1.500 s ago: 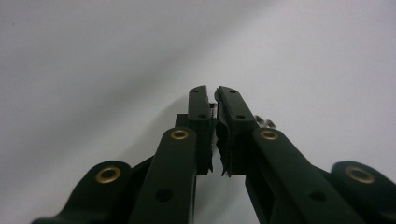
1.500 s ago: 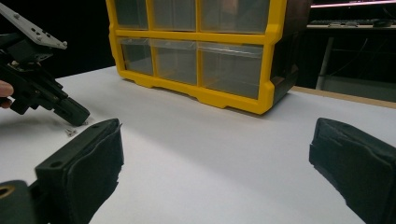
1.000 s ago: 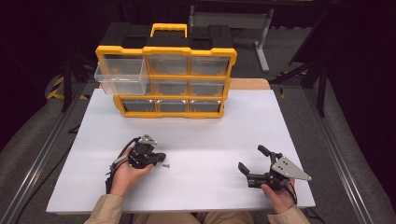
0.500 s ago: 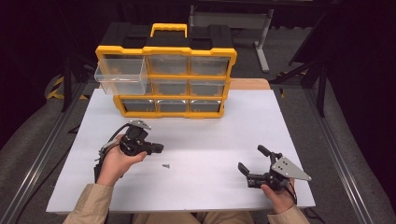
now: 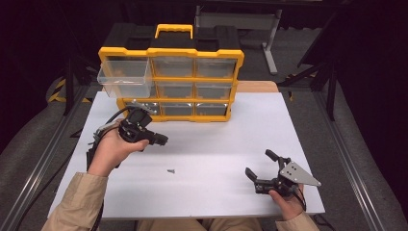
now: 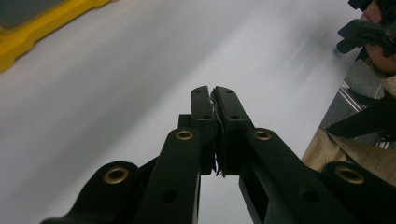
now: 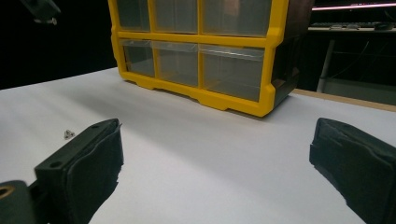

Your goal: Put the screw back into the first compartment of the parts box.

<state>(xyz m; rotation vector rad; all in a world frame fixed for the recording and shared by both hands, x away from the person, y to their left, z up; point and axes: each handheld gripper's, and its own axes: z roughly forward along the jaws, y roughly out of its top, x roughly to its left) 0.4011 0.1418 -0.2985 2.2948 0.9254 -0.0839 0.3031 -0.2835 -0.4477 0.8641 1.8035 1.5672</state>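
Table (image 5: 216, 144), white, carries a yellow drawer cabinet (image 5: 173, 77) at its far edge, the top-left drawer (image 5: 126, 77) pulled out. Left gripper (image 5: 161, 139) hangs above the table, jaws closed together on nothing visible. Right gripper (image 5: 262, 166) rests near the front edge, jaws wide apart. Between them lies a small screw (image 5: 170, 171).

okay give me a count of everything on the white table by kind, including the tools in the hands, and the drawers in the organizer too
Yellow drawer organizer: 1
Clear drawers in it: 9, with the top left drawer pulled out
Small screw lying loose on the table: 1
Hand-held tools: 2, the left tool shut, the right tool open
Total: 13
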